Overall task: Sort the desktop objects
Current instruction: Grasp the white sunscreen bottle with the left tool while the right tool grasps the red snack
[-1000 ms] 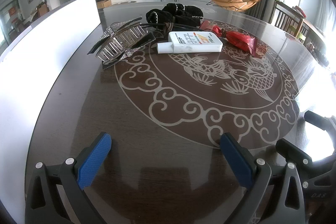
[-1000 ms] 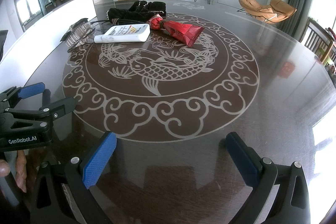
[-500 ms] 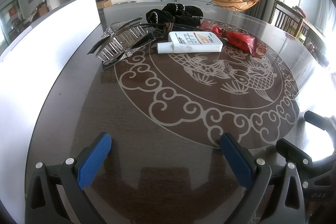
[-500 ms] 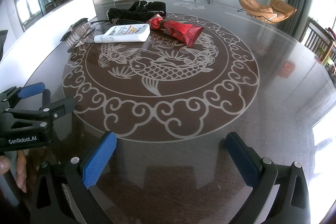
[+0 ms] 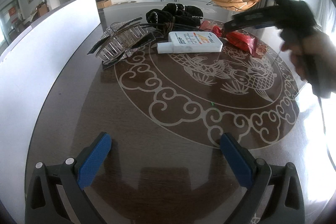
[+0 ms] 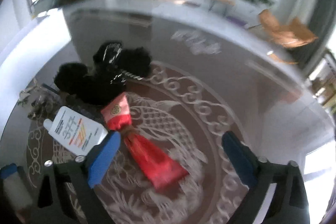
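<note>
A red packet (image 6: 153,159) lies on the dark patterned table (image 6: 241,77), beside a flat white bottle (image 6: 77,132). My right gripper (image 6: 171,140) hovers over the packet. Its jaws are closing, the packet shows between the blue pads, and neither pad touches it. The left wrist view shows that gripper (image 5: 233,24) blurred, held by a hand (image 5: 308,51) above the red packet (image 5: 241,40). My left gripper (image 5: 166,148) stands open and empty near the table's front edge, far from the white bottle (image 5: 190,42).
Black fluffy hair bands (image 5: 174,14) lie behind the bottle, and rhinestone hair clips (image 5: 121,41) lie to its left. A tall white board (image 5: 42,45) runs along the table's left side. Beyond the table are chairs and a TV cabinet.
My right gripper has swept from the table's near edge out over the objects and now hangs above the red packet, with its jaws slightly narrower. My left gripper has stayed put.
</note>
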